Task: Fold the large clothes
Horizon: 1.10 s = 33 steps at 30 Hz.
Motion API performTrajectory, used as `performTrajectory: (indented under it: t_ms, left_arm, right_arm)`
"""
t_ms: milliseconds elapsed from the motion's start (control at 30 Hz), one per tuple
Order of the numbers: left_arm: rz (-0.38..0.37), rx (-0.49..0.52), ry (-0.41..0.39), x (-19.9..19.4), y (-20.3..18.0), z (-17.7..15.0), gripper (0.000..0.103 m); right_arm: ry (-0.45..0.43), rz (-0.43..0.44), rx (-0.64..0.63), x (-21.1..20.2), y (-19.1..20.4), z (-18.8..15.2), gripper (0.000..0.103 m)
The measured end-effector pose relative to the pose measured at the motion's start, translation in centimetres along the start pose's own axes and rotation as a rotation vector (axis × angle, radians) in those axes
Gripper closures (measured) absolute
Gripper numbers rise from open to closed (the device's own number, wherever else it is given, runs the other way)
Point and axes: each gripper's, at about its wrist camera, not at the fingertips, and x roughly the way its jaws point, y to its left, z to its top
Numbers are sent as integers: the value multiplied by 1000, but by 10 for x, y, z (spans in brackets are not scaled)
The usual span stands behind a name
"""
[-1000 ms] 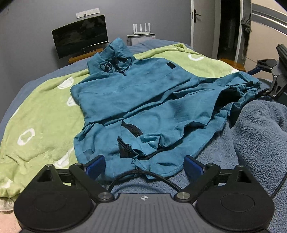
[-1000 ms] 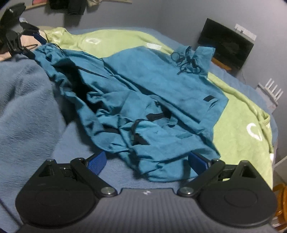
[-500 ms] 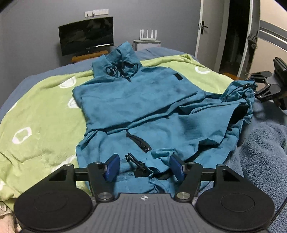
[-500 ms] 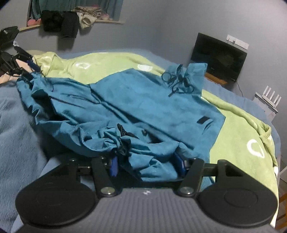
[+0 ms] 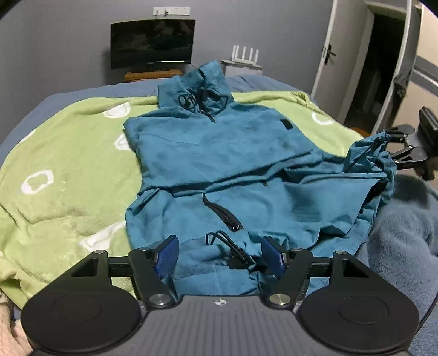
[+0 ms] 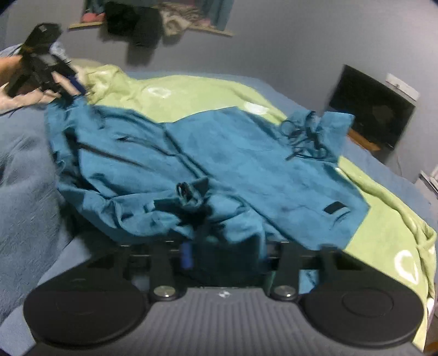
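Note:
A large teal hooded jacket (image 5: pixel 232 153) lies front up on a green blanket (image 5: pixel 68 178), hood at the far end. My left gripper (image 5: pixel 219 258) is at its near hem. The hem and a black drawstring lie slack between the blue pads (image 5: pixel 167 258), and the jaws are opening slightly. My right gripper (image 6: pixel 227 254) is blurred and buried under bunched jacket (image 6: pixel 232 153) hem. Its jaws are closing on that cloth. The left wrist view shows the right gripper (image 5: pixel 394 145) with fabric gathered up into it. The left gripper (image 6: pixel 68 85) also shows at the jacket's far corner.
A grey-blue fleece blanket (image 5: pixel 405 232) is heaped beside the jacket. A dark monitor (image 5: pixel 152 43) and a white router (image 5: pixel 245 53) stand against the far wall, with an open door (image 5: pixel 336 54) at the right. Clothes hang from a wall shelf (image 6: pixel 147 24).
Both grippers have pushed forward onto the jacket's hem and their jaws have narrowed. The hem now sits between the left pads and covers the right fingers, lifted at the right.

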Motion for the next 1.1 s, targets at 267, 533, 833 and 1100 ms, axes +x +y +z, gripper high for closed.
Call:
performTrajectory:
  t_ms: [267, 533, 833, 1100]
  left_arm:
    - [-23, -117, -117, -27, 23, 13, 20]
    - [17, -104, -150, -39, 31, 30, 20]
    - [11, -122, -161, -32, 41, 40, 19]
    - [72, -61, -142, 30, 40, 82, 19]
  right_arm:
    - [-117, -49, 353, 22, -63, 23, 100]
    - [-146, -68, 451, 68, -98, 45, 100]
    - [-200, -243, 681, 103, -147, 45, 101]
    - [-182, -476, 887, 155, -172, 17, 101]
